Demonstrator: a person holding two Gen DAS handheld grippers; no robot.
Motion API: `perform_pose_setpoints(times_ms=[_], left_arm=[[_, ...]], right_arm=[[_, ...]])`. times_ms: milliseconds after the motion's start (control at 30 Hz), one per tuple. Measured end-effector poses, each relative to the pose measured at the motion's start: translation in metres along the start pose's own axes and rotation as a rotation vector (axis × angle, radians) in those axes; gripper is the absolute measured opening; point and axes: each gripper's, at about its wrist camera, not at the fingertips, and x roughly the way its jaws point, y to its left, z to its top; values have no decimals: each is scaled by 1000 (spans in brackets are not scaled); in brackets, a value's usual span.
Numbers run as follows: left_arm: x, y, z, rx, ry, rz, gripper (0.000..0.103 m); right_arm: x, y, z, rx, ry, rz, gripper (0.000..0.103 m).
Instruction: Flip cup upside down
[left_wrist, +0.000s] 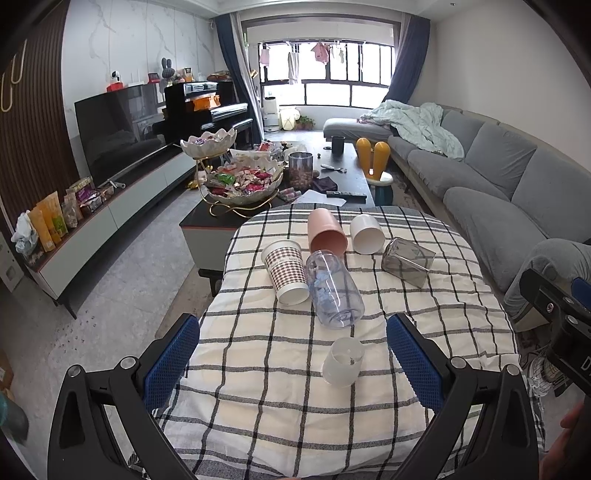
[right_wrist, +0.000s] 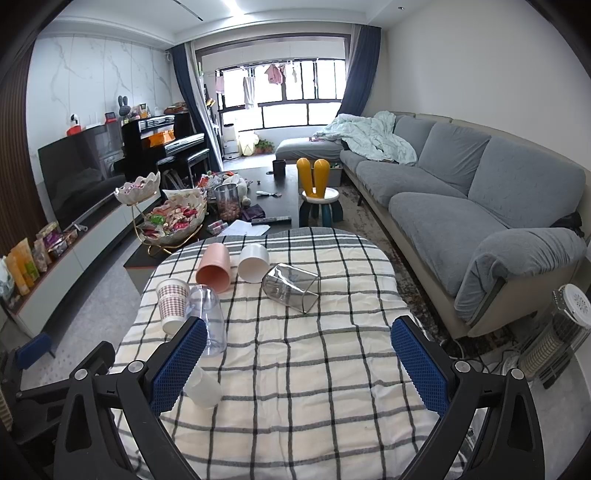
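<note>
Several cups lie on their sides on a checked tablecloth (left_wrist: 280, 398): a patterned paper cup (left_wrist: 286, 272), a pink cup (left_wrist: 327, 230), a white cup (left_wrist: 366, 233), a clear bottle-like cup (left_wrist: 334, 290) and a smoky square glass (left_wrist: 408, 261). A small frosted white cup (left_wrist: 342, 362) stands mouth down nearest me. My left gripper (left_wrist: 293, 363) is open and empty, its pads either side of the frosted cup, apart from it. My right gripper (right_wrist: 297, 365) is open and empty above the cloth; the frosted cup (right_wrist: 203, 387) sits by its left finger.
Behind the table is a dark coffee table (left_wrist: 332, 184) with snack bowls (left_wrist: 243, 182) and a jar. A grey sofa (right_wrist: 461, 199) runs along the right, a heater (right_wrist: 561, 332) stands at lower right, and a TV unit (left_wrist: 110, 206) on the left.
</note>
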Motion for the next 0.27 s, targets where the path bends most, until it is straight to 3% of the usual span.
perform_pose_setpoints(times_ms=[267], left_arm=[[1, -3, -1, 5, 0, 12, 103]], right_arm=[[0, 0, 0, 4, 5, 3, 100]])
